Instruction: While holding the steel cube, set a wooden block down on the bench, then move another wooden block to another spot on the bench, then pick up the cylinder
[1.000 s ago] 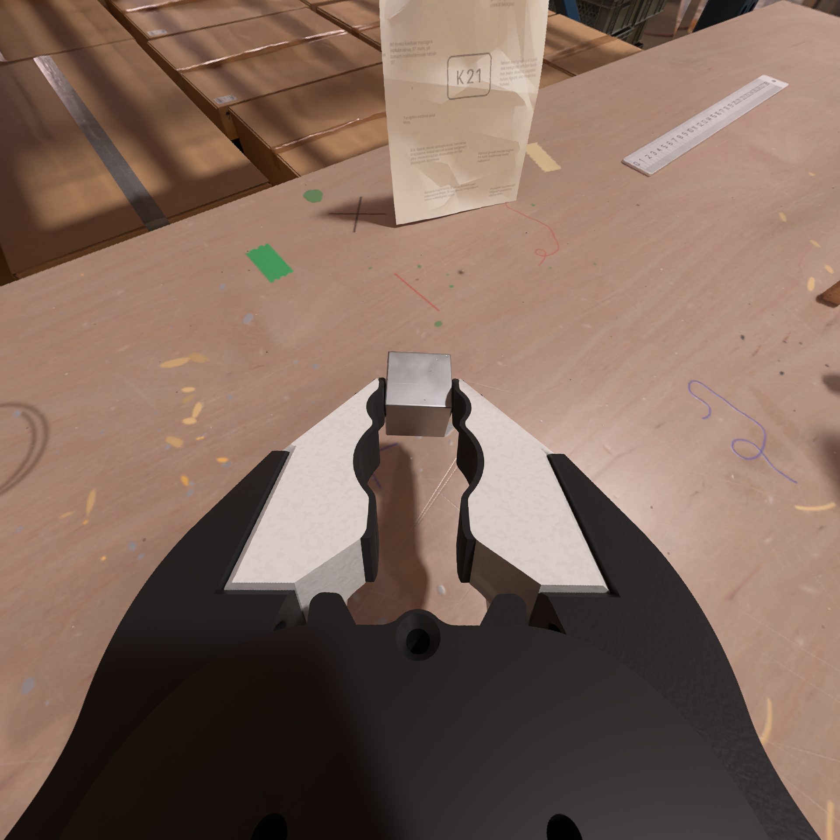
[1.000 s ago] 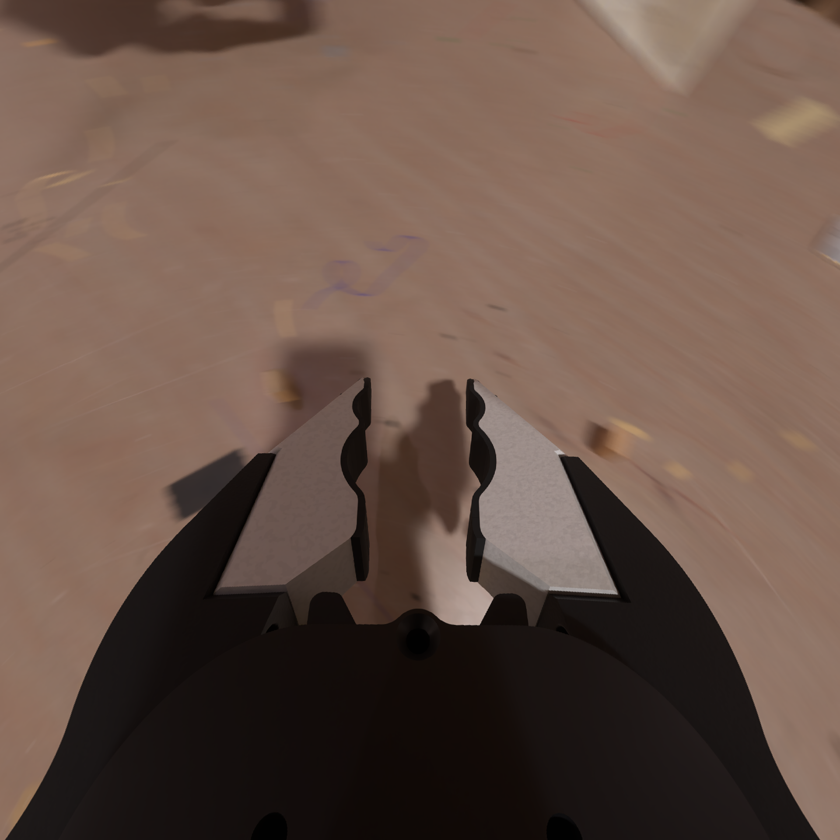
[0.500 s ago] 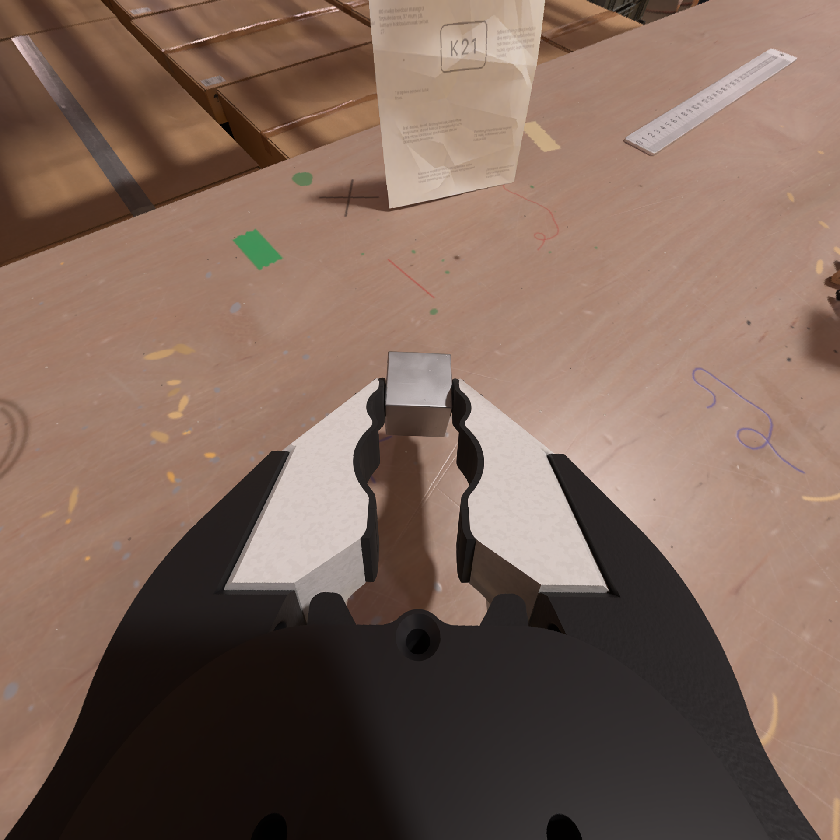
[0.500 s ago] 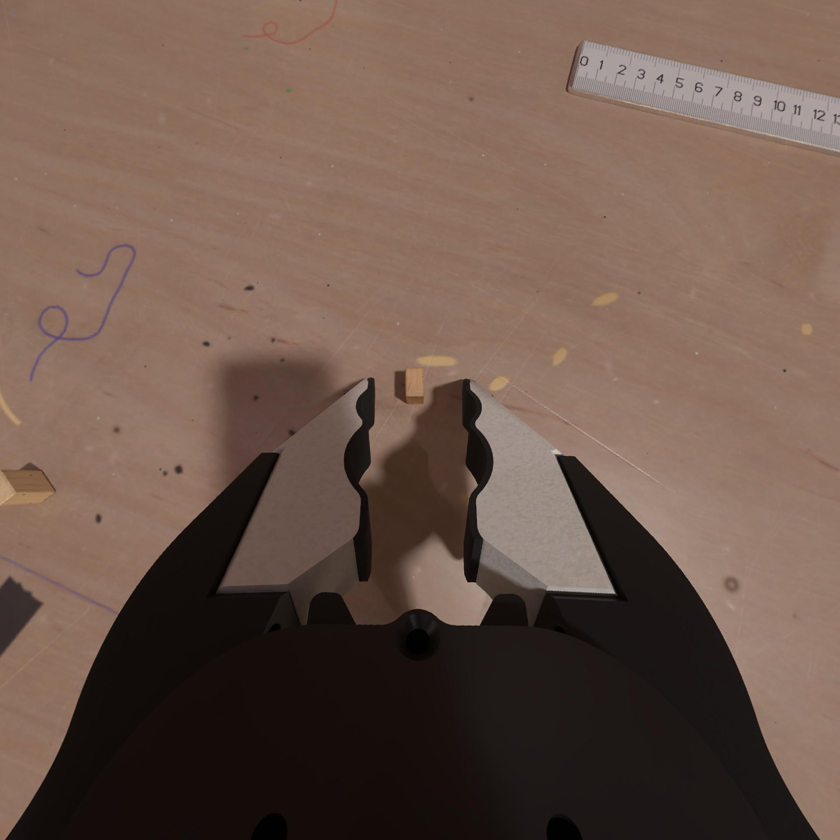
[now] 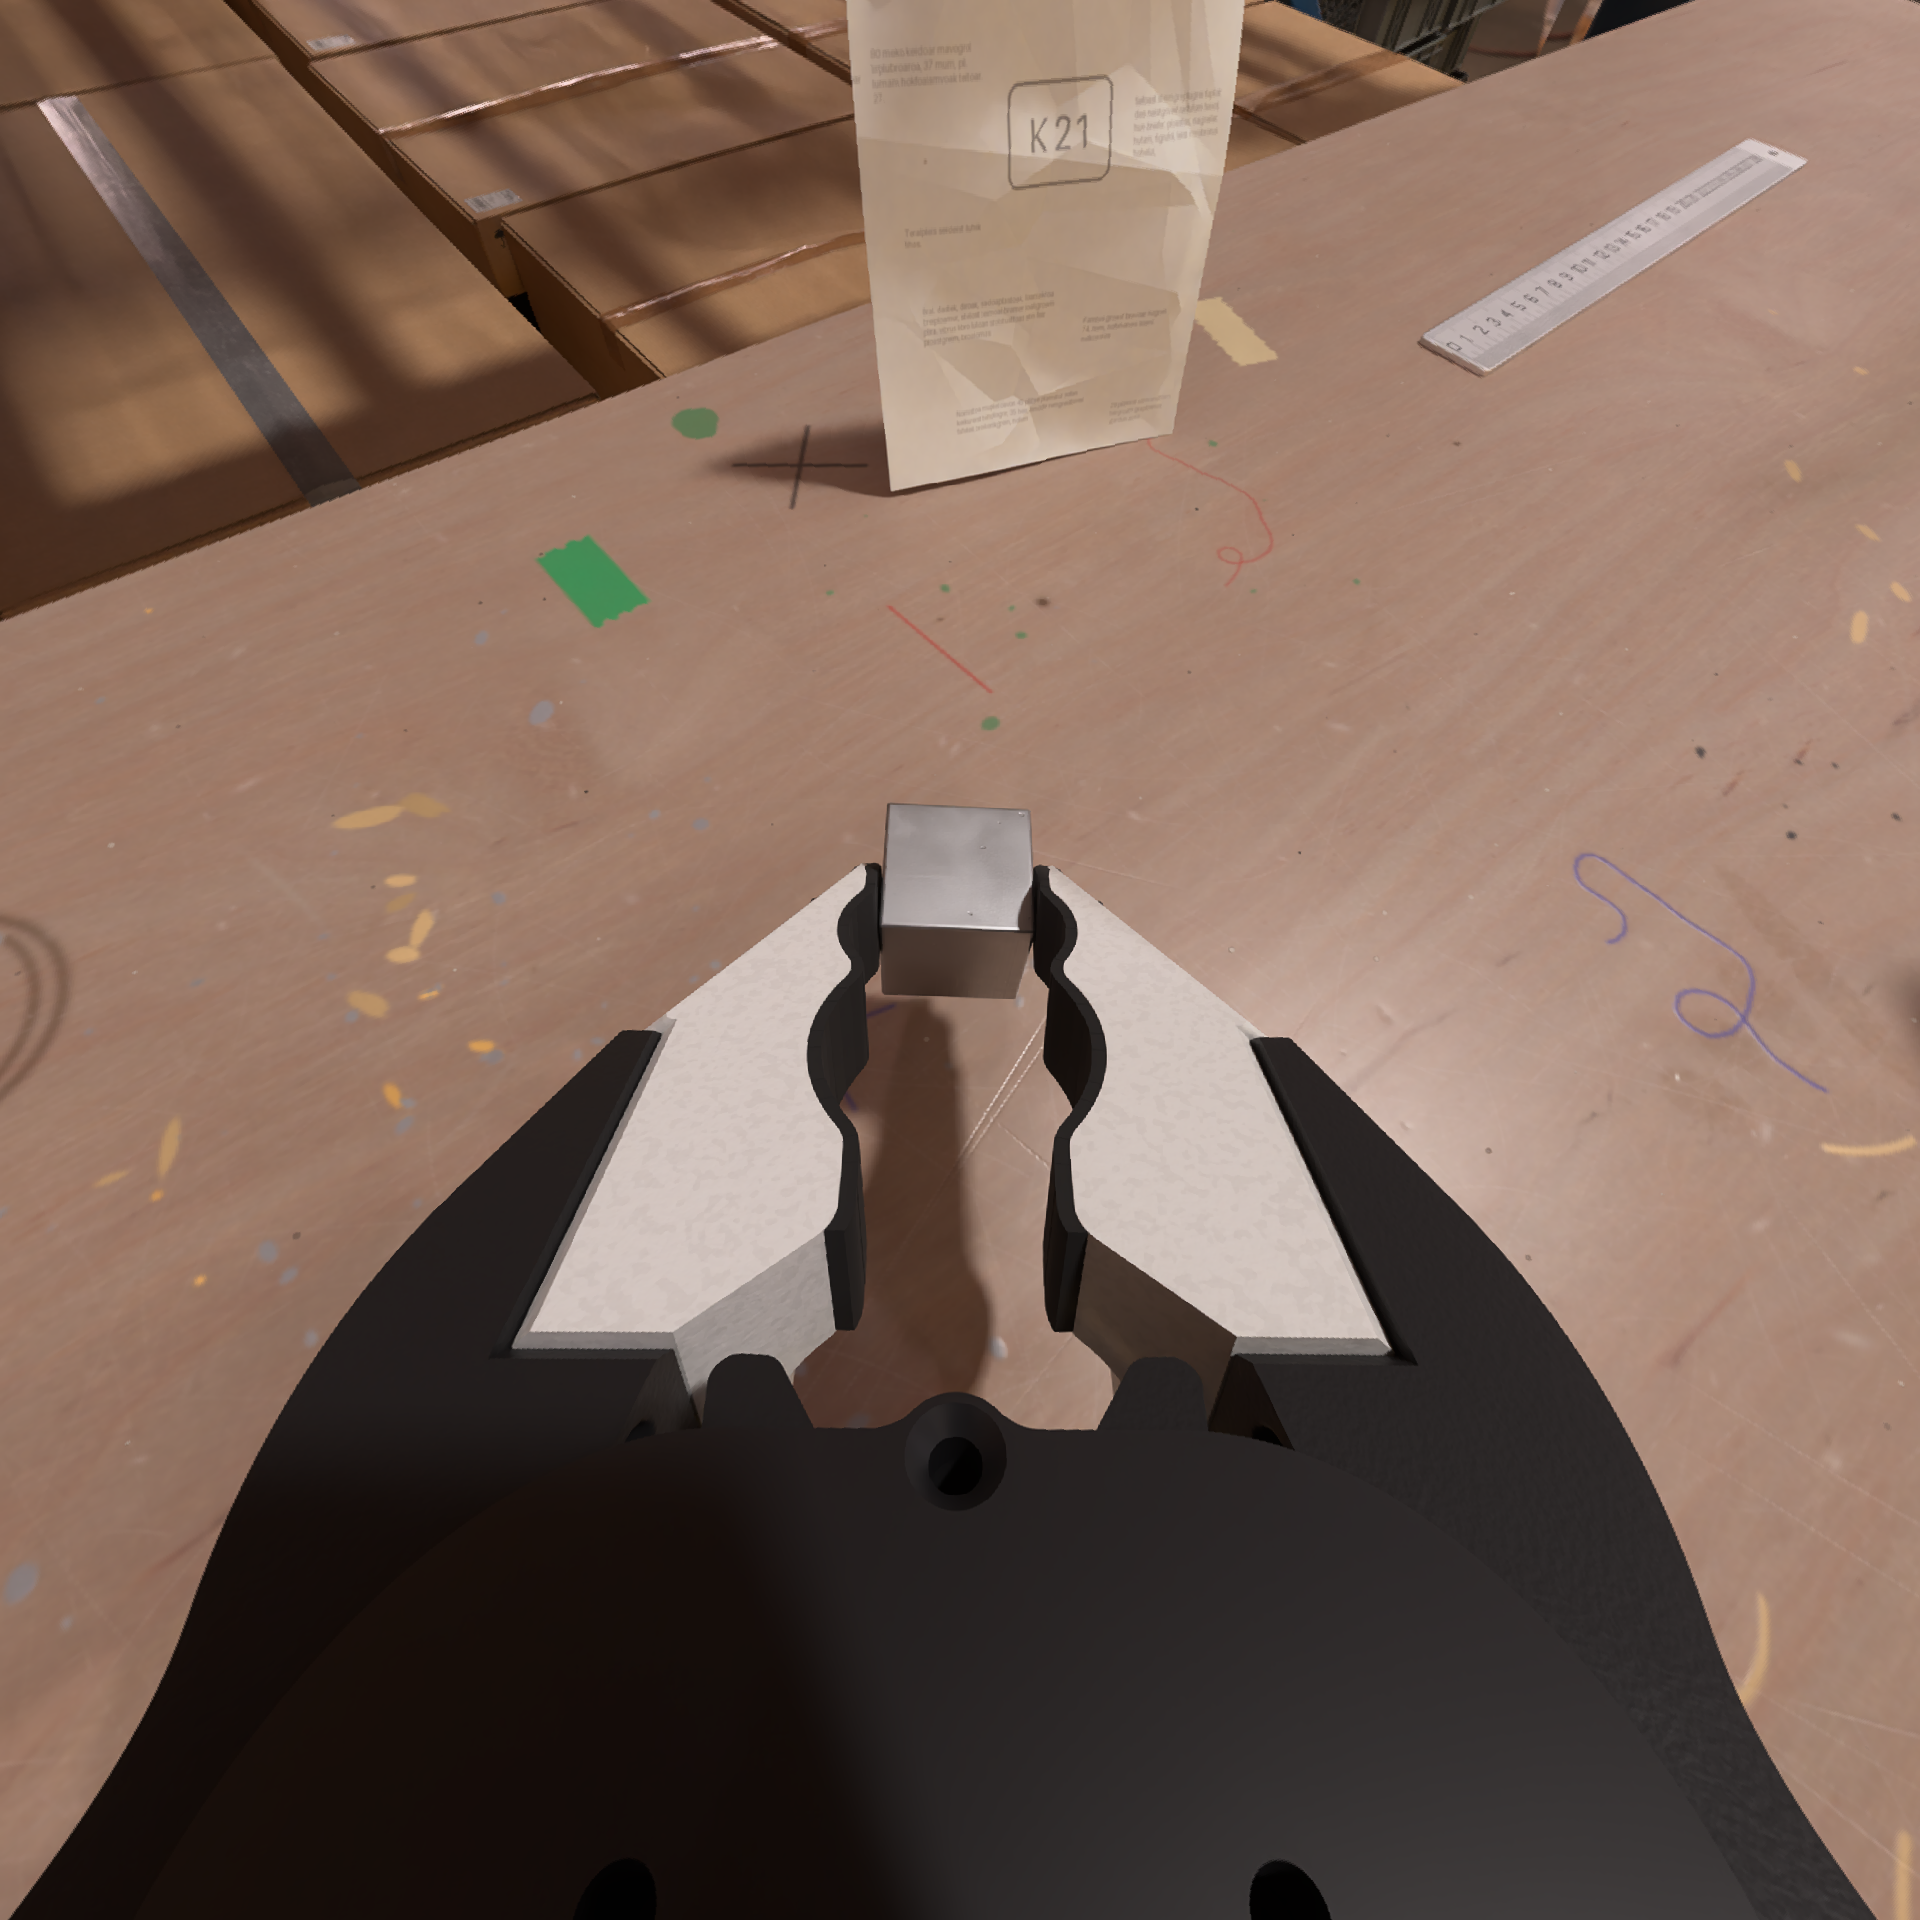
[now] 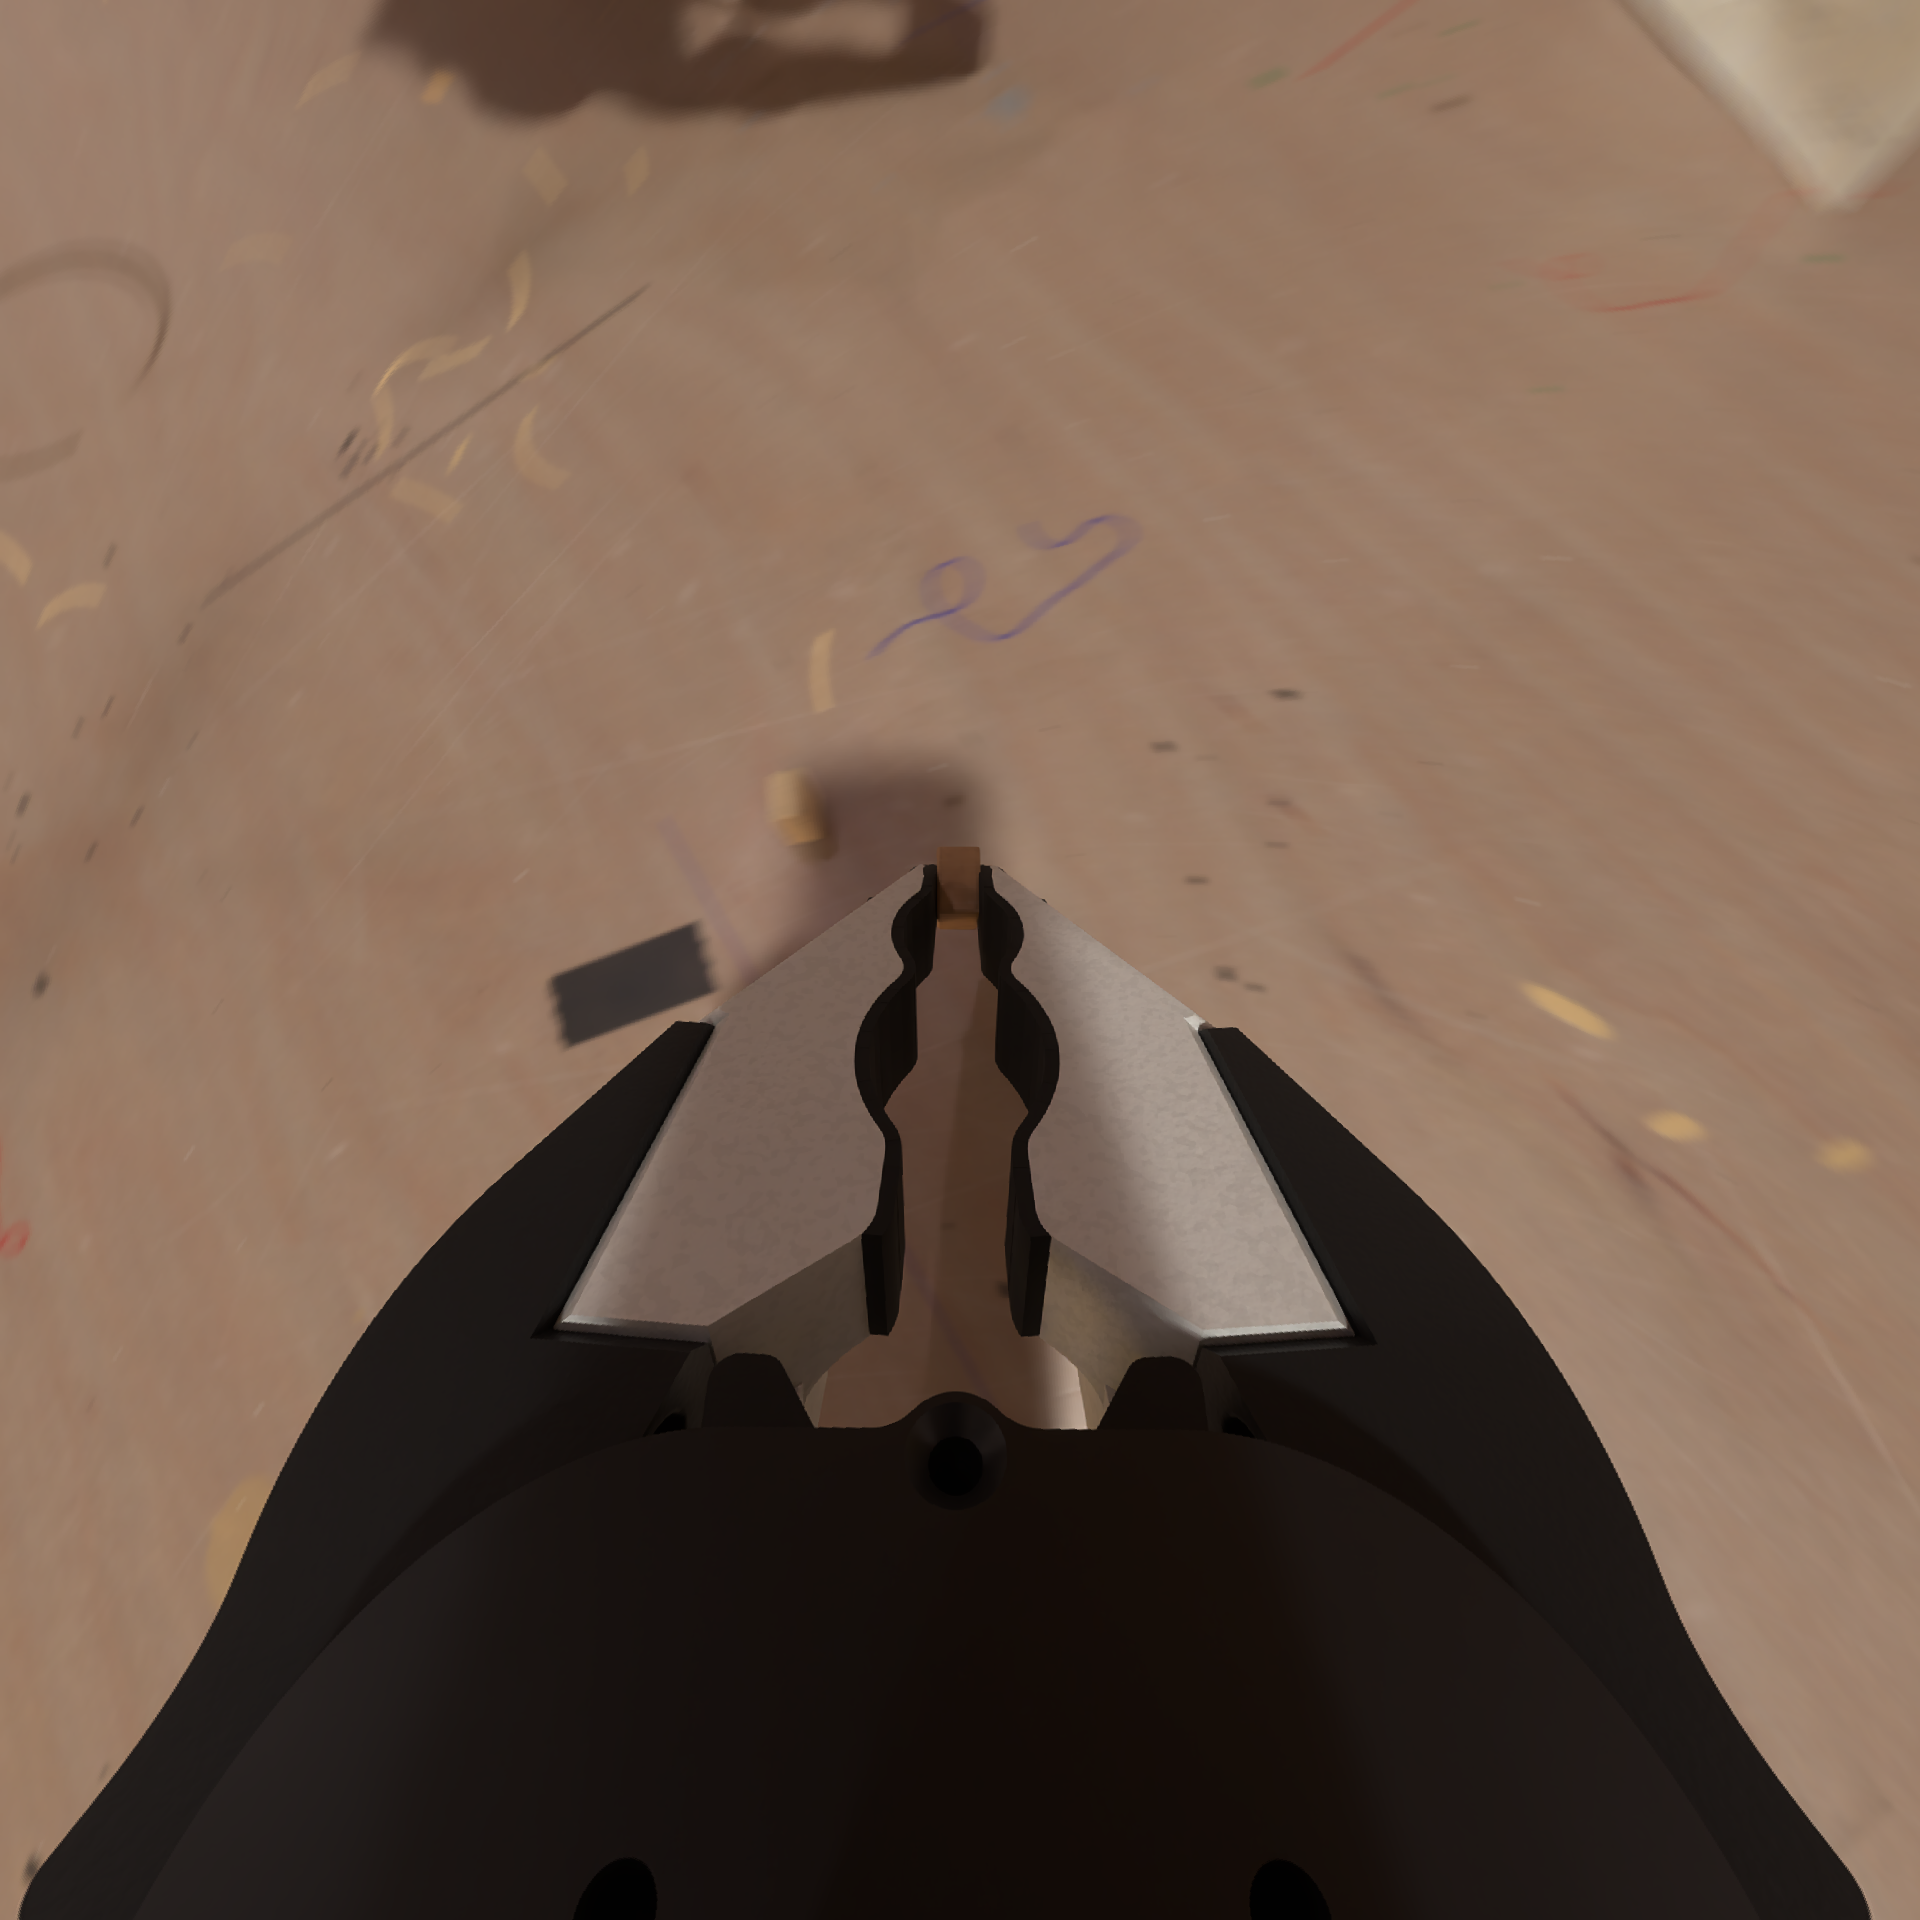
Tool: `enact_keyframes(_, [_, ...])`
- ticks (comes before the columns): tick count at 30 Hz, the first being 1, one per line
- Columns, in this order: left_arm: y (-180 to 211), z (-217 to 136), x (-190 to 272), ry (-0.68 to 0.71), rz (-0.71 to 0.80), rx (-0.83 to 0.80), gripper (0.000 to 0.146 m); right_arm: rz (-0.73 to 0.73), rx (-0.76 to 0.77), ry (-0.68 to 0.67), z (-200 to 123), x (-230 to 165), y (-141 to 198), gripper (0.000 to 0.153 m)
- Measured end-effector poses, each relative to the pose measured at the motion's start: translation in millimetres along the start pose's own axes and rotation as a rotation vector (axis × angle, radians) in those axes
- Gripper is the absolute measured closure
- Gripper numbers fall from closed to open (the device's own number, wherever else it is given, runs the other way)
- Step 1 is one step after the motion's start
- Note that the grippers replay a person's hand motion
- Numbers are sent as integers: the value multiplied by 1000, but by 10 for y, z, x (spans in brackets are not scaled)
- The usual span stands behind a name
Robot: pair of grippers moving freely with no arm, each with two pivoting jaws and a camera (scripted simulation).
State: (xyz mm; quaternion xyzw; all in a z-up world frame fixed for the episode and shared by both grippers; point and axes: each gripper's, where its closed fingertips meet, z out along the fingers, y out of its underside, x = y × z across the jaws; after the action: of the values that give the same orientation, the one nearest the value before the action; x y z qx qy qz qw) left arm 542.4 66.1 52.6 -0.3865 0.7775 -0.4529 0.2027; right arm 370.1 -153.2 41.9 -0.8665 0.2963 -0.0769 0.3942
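Observation:
My left gripper (image 5: 957, 904) is shut on the steel cube (image 5: 957, 899) and holds it above the bench (image 5: 1455, 727). My right gripper (image 6: 958, 883) is shut on a small wooden block (image 6: 958, 883) pinched between its tips, above the bench (image 6: 1351, 623). Another wooden block (image 6: 797, 814) lies on the bench just ahead and left of the right fingertips. The right wrist view is blurred. No cylinder shows in either view.
A tall cream paper bag (image 5: 1039, 239) stands at the far side of the bench, a corner of it showing in the right wrist view (image 6: 1808, 94). A white ruler (image 5: 1610, 255) lies far right. Black tape (image 6: 634, 982) sits left of the right gripper. Cardboard boxes (image 5: 364, 208) lie beyond the bench edge.
My right gripper has closed on the small wooden block that lay between its open tips and has swung to a new view of the bench. The left gripper has hardly moved, cube still held.

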Motion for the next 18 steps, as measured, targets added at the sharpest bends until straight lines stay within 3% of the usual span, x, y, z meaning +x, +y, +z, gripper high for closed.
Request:
enact_keyframes(5, [4, 5, 20, 0, 11, -5, 117, -88, -119, -22, 231, -405, 175, 146])
enact_keyframes(18, [20, 13, 10, -9, 20, -15, 117, -80, -135, -19, 277, -439, 258, 142])
